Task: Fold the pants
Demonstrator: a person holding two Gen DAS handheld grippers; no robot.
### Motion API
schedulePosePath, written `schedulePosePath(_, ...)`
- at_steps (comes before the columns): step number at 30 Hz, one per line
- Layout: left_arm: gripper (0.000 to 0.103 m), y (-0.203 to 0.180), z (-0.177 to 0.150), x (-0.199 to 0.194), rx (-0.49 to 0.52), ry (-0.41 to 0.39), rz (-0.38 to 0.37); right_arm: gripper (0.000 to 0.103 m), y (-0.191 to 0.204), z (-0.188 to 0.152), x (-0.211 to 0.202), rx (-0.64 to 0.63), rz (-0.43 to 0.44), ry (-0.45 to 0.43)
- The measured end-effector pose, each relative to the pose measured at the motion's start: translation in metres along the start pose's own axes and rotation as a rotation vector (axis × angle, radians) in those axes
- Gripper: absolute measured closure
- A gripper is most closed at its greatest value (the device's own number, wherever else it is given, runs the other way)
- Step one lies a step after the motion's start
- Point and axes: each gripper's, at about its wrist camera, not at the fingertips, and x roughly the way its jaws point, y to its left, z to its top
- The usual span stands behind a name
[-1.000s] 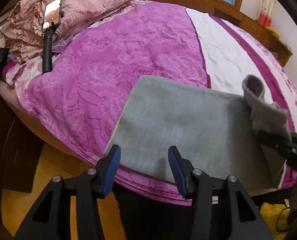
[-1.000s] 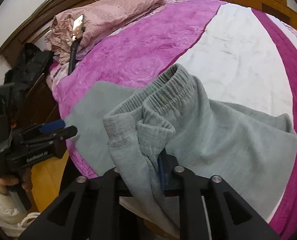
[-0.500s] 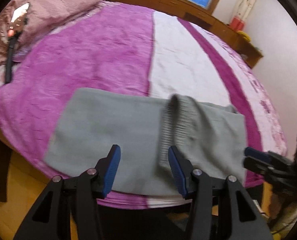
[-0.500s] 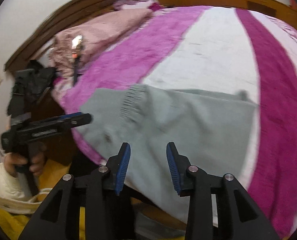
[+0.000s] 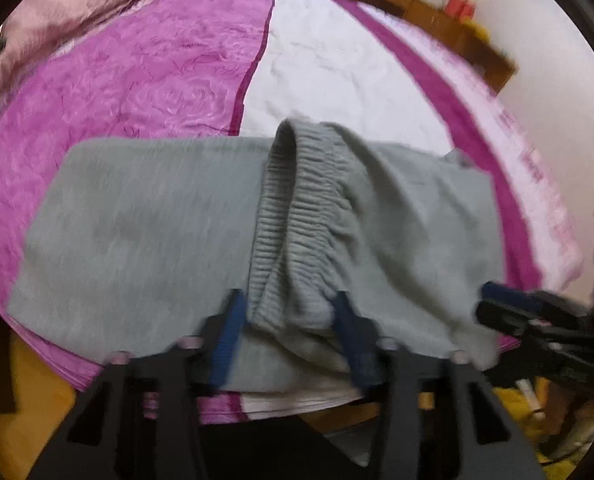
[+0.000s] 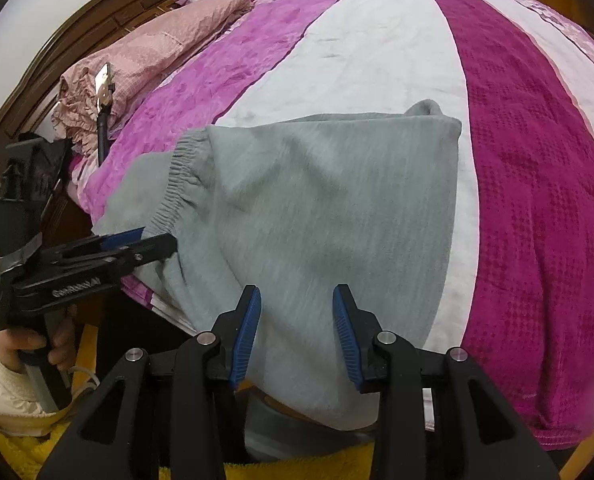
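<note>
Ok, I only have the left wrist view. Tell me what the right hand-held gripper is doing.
Observer: The right hand-held gripper is open and holds nothing; the pants lie flat beyond its fingers.
Operator: Report whatever else is on the bed.
Observer: A phone on a stick rests by the pillow, well clear of the pants.
</note>
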Motion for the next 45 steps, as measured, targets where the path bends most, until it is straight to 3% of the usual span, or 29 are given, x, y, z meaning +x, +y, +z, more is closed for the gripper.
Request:
schedulePosePath(5, 0.071, 0.020, -0.008, -0.006, -0.068, -0.020, -0.076, 0.072, 0.009, 0.013, 0.004, -0.069, -0.041, 0.000)
schedulePosePath(12, 0.064, 0.020, -0.006, 0.003, -0.063, -0.008, -0.087, 0.072, 0.047, 0.064, 0.015, -0.246, 0.009, 0.002)
schedulePosePath(19, 0.058, 0.025, -0.006, 0.011, -0.072, 0.004, -0.123, 0.072, 0.088, 0.110, 0.064, -0.448, 0.037, 0.088)
schedulePosePath(27, 0.058, 0.031, -0.006, 0.017, -0.095, -0.005, -0.158, 0.069, 0.094, 0.126, 0.109, -0.529, 0.024, 0.223)
schedulePosePath(34, 0.058, 0.026, -0.005, 0.018, -0.072, -0.022, -0.143, 0.060, 0.099, 0.129, 0.120, -0.587, 0.010, 0.224)
schedulePosePath(37, 0.066, 0.030, -0.005, 0.018, -0.090, -0.030, -0.157, 0.060, 0.099, 0.130, 0.127, -0.568, 0.013, 0.201)
schedulePosePath(39, 0.074, 0.030, -0.005, 0.015, -0.098, -0.036, -0.170, 0.067, 0.097, 0.131, 0.127, -0.527, 0.019, 0.197)
schedulePosePath(42, 0.079, 0.027, -0.006, 0.009, -0.087, -0.053, -0.171, 0.088, 0.097, 0.129, 0.118, -0.519, 0.012, 0.164)
schedulePosePath(45, 0.081, 0.021, -0.006, 0.003, -0.060, -0.075, -0.169, 0.095, 0.095, 0.127, 0.103, -0.494, 0.016, 0.113)
